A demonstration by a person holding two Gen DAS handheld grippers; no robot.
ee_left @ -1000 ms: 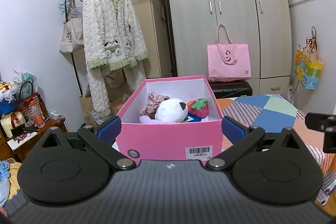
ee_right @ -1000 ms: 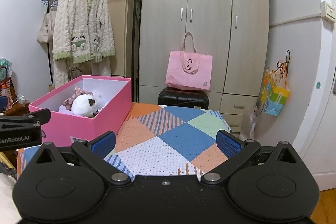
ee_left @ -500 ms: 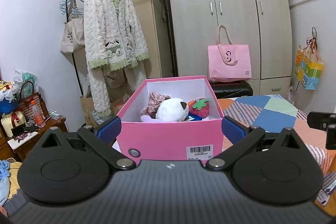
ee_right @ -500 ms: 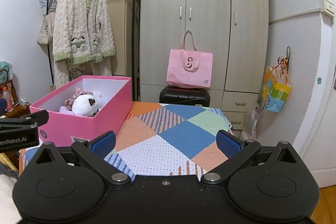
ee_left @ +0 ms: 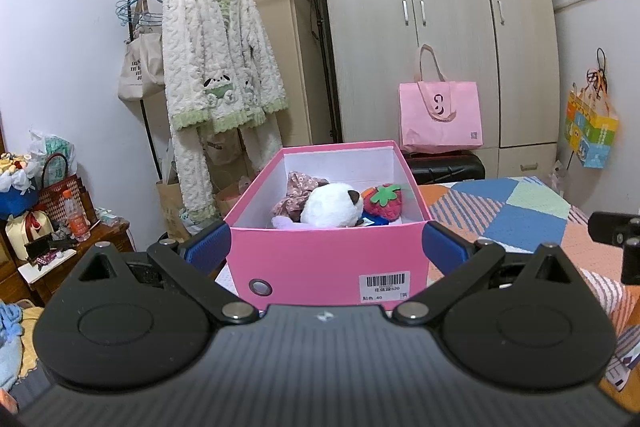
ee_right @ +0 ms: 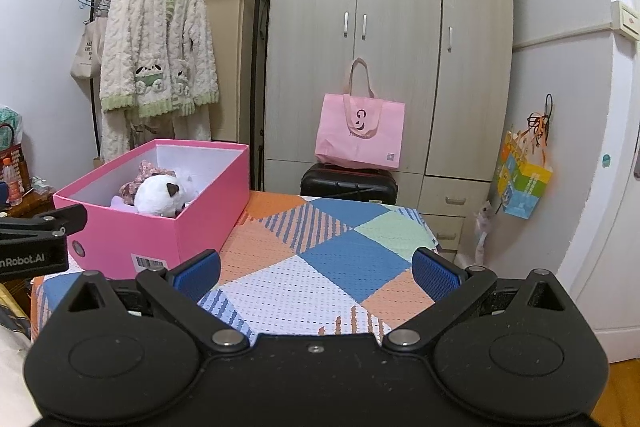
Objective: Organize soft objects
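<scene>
Both grippers, left (ee_left: 326, 241) and right (ee_right: 316, 273), spread wide and empty, face the pink box (ee_left: 320, 263) at the patchwork bedspread's (ee_right: 320, 267) left, holding panda plush (ee_left: 332, 205), strawberry (ee_left: 382, 201) and apparently floral cloth; approach from above.

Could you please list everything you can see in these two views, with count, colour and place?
Box: one, pink, on the bed.
Soft toys: three in the box; white panda, red strawberry, floral cloth doll.
Bedspread: one, patchwork orange, blue, green.
Robe: one, cream and green, on the rack.
Tote bag: one, pink, on a black suitcase.
Wardrobe: one, beige, behind.
Left gripper: black, blue pads, open.
Right gripper: same, open.
</scene>
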